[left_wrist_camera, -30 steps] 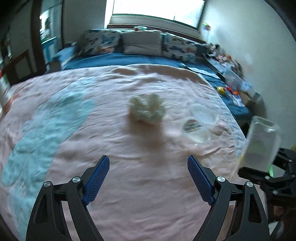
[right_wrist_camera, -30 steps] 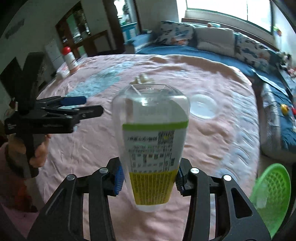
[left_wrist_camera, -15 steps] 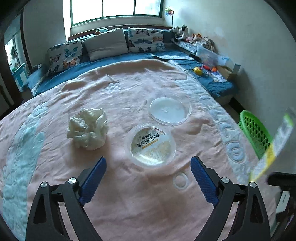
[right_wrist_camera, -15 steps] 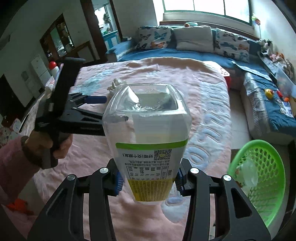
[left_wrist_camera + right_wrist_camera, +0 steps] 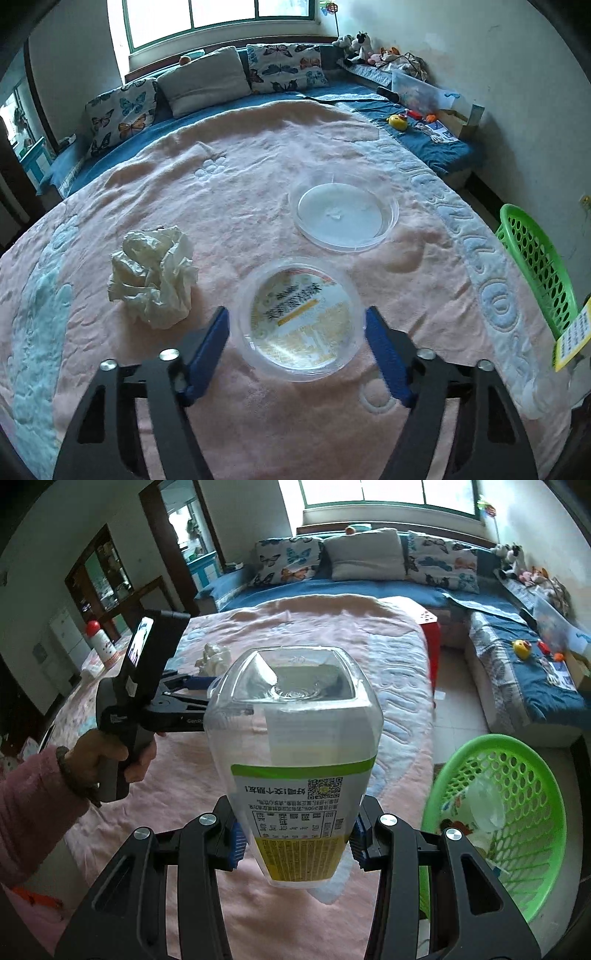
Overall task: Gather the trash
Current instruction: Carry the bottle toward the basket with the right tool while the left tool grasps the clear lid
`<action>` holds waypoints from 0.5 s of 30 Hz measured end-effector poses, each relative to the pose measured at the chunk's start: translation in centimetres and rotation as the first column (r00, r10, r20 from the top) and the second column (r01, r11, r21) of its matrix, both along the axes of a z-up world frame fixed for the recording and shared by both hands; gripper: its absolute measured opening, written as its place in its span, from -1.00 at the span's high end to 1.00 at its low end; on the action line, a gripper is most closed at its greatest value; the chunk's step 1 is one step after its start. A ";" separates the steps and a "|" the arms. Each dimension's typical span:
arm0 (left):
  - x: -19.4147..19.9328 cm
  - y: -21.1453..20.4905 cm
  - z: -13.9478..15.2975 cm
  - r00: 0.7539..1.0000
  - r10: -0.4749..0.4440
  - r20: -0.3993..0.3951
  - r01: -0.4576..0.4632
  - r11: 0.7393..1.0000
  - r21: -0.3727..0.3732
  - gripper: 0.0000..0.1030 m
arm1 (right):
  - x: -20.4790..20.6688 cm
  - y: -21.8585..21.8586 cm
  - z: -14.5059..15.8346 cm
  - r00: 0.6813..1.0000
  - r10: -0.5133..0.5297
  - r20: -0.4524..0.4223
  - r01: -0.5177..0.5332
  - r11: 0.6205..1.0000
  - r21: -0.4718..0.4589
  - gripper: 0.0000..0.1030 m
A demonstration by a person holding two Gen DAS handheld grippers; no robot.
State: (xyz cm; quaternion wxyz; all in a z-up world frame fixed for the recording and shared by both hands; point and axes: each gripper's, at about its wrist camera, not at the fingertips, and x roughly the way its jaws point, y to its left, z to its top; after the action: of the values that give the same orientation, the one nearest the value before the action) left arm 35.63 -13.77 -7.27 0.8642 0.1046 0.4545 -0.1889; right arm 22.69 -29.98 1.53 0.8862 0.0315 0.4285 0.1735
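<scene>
L gripper [image 5: 297, 341] closing round the clear lidded tub [image 5: 300, 319], lower centre, should seat pads square on rim; R gripper [image 5: 295, 840] clamps bottle [image 5: 295, 760].

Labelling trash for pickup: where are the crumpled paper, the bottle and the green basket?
crumpled paper [image 5: 153, 275], left wrist view, middle.
bottle [image 5: 295, 775], right wrist view, label.
green basket [image 5: 550, 794], right wrist view, mesh wall.

1. A bed covered by a pink embossed blanket [image 5: 258, 192] carries everything.
2. Near centre lies a round clear plastic container with a yellow printed label [image 5: 300, 320].
3. Farther right lies a clear round plastic lid [image 5: 343, 216].
4. Left lies a crumpled white paper wad [image 5: 153, 273].
</scene>
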 end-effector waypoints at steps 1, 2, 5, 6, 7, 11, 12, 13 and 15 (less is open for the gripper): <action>0.0 0.0 0.0 1.000 0.003 0.004 -0.003 1.000 0.000 -0.31 | -0.1 -0.3 0.1 1.000 -0.009 0.003 0.009 1.000 0.002 0.14; -0.1 0.0 0.0 1.000 0.002 0.011 -0.002 1.000 -0.001 -0.30 | -0.3 -0.6 0.3 1.000 -0.019 0.006 0.019 1.000 0.004 0.14; -0.5 -0.1 0.2 1.000 0.005 0.019 -0.005 1.000 0.003 -0.29 | -0.9 -2.0 0.9 0.998 -0.062 0.021 0.062 0.998 0.011 0.14; -0.8 -0.1 0.4 1.000 0.000 0.018 0.000 1.000 -0.014 -0.29 | -0.9 -2.6 1.0 0.997 -0.075 0.024 0.075 0.997 0.016 0.14; -1.1 -0.2 0.6 1.000 -0.004 0.020 0.005 1.000 -0.021 -0.29 | -1.1 -3.4 1.3 0.995 -0.099 0.027 0.098 0.995 0.020 0.14; -2.7 -0.5 1.9 0.998 -0.033 0.046 0.035 0.998 -0.048 -0.29 | -1.8 -6.1 2.0 0.983 -0.176 0.052 0.177 0.984 -0.002 0.14; -3.2 -0.6 2.3 0.998 -0.039 0.050 0.042 0.998 -0.055 -0.29 | -1.9 -7.0 2.0 0.978 -0.200 0.053 0.201 0.980 -0.005 0.14; -3.5 -0.8 2.7 0.998 -0.047 0.049 0.050 0.996 -0.069 -0.29 | -2.0 -7.8 2.0 0.975 -0.218 0.052 0.219 0.976 -0.005 0.14; -4.4 -1.0 3.4 0.997 -0.059 0.054 0.063 0.994 -0.090 -0.29 | -2.3 -9.8 1.8 0.958 -0.282 0.059 0.284 0.958 -0.034 0.14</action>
State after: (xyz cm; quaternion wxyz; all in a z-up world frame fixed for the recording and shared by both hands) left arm 31.25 -14.79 -3.86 0.8733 0.0837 0.4196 -0.2330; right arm 20.44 -39.79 3.28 0.9135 0.0692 0.3991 0.0369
